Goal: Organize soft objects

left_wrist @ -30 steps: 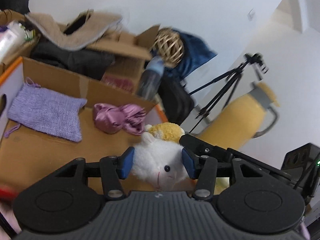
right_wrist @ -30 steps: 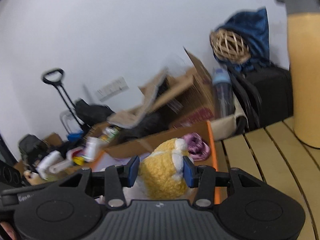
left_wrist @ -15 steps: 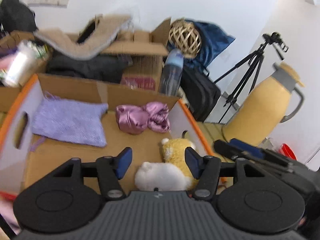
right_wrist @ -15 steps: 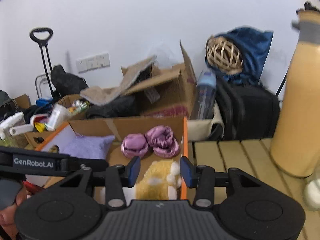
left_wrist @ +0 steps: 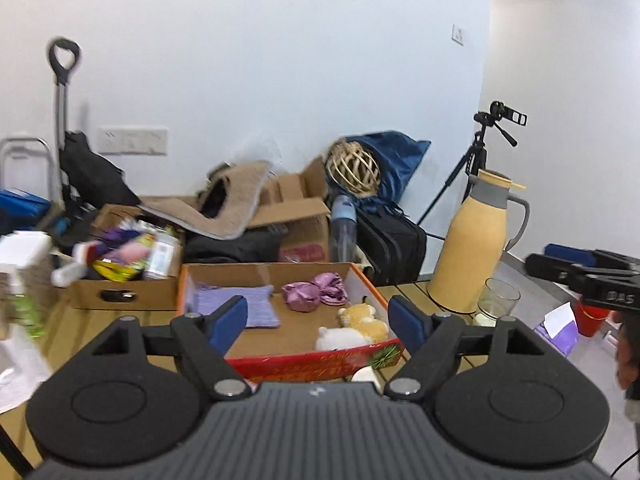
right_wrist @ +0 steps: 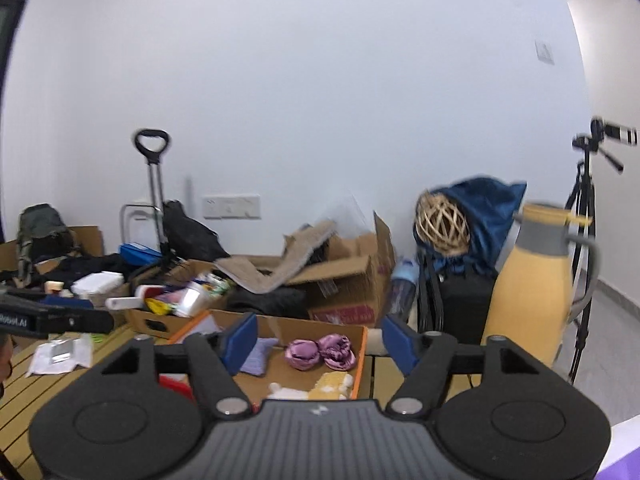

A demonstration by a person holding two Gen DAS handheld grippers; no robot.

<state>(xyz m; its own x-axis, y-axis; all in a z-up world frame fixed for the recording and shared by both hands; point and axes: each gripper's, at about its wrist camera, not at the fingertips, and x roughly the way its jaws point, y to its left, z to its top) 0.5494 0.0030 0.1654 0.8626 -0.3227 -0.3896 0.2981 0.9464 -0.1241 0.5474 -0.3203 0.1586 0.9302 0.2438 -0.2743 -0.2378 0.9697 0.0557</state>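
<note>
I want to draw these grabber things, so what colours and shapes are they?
Both look alike. The left gripper and right gripper have black angular arms tipped with blue pads, silver round bolts, two big round black discs and a grey ribbed body with a tiny white logo. From the side, the left one shows white lettering on black.

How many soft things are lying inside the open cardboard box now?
3, maybe more hidden: a purple knitted pouch at the left, a pink satin bundle at the back, a white-and-yellow plush toy at the front right.
</note>
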